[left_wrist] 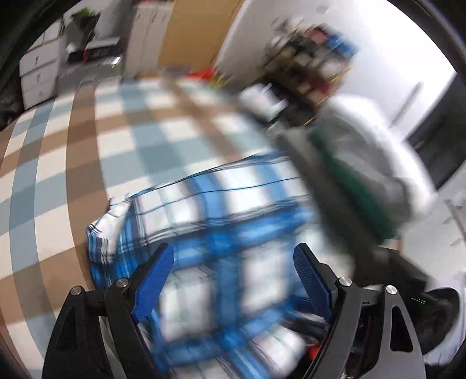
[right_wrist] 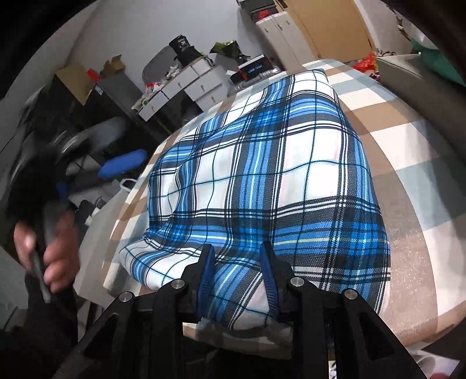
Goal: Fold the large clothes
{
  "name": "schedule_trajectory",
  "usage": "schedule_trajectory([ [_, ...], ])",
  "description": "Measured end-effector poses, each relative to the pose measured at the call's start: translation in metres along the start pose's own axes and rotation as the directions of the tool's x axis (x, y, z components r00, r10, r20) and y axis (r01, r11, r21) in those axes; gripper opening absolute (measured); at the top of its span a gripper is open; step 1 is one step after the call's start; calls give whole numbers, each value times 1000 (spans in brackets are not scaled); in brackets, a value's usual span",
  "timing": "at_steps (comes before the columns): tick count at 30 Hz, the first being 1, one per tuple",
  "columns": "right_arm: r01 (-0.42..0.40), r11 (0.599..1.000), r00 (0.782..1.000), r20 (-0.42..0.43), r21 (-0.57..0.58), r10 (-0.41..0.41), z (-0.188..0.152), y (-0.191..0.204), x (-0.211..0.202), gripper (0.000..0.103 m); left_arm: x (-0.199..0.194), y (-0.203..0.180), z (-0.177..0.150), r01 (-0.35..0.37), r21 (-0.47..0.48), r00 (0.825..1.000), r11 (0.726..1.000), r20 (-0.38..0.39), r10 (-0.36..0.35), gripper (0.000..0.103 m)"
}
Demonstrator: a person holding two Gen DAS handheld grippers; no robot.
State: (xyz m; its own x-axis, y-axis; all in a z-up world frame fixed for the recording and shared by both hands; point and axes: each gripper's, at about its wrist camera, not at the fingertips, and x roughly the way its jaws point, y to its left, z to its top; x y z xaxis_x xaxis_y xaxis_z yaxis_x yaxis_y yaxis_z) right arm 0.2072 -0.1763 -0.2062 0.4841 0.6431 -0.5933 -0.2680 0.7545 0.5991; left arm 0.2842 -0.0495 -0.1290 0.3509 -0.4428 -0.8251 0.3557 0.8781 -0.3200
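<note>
The blue-and-white plaid garment (right_wrist: pixel 262 180) is seen lying folded on a table covered by a checked cloth (right_wrist: pixel 407 140) of tan, pale blue and white squares. Its near edge is pinched between the blue pads of the right gripper (right_wrist: pixel 237 263), whose jaws are closed narrowly on a bunched fold of the fabric. From there the garment is spread away across the table, its far corner reaching toward the table's far edge.

In the left wrist view, the left gripper (left_wrist: pixel 233 262) is held with its jaws wide apart above the same plaid garment (left_wrist: pixel 204 210); nothing is pressed between its blue pads (left_wrist: pixel 154 282). This view is heavily blurred, so finer detail cannot be told.

At the left of the right wrist view, a hand (right_wrist: pixel 49 247) is wrapped around a dark handle. Beyond the table, white drawer units (right_wrist: pixel 189 84), cardboard boxes (right_wrist: pixel 72 78) and a tan cupboard (right_wrist: pixel 329 26) are visible.
</note>
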Motion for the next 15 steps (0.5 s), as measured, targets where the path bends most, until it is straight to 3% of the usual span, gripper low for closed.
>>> schedule_trajectory([
  [2,-9,1000,1000,1,3,9,-1,-1,-1,32,24,27,-8,12,-67,997,998,-75,-17,80],
  [6,-3,1000,1000,1,-18,3,-4,-2,-5,32,20,33,-21,14,-51,1000,999,-20,-15,80],
  [9,-51,999,997,-58,-11,50,11,-3,-17,35,6,32,-31,5,-62,1000,998,0,-5,81],
  [11,-50,997,999,9,-57,51,32,-3,-37,38,2,34,-31,9,-70,1000,998,3,-9,80],
  [13,51,994,992,117,-97,-40,56,-1,-56,66,1,34,-32,9,-49,1000,999,13,-8,80],
  [14,77,992,991,117,-100,-65,65,-1,-54,78,0,36,-32,5,-40,1000,999,16,-5,80],
  [15,116,987,990,92,-107,-107,77,-1,-46,78,1,37,-35,-2,-32,1000,999,21,3,80],
])
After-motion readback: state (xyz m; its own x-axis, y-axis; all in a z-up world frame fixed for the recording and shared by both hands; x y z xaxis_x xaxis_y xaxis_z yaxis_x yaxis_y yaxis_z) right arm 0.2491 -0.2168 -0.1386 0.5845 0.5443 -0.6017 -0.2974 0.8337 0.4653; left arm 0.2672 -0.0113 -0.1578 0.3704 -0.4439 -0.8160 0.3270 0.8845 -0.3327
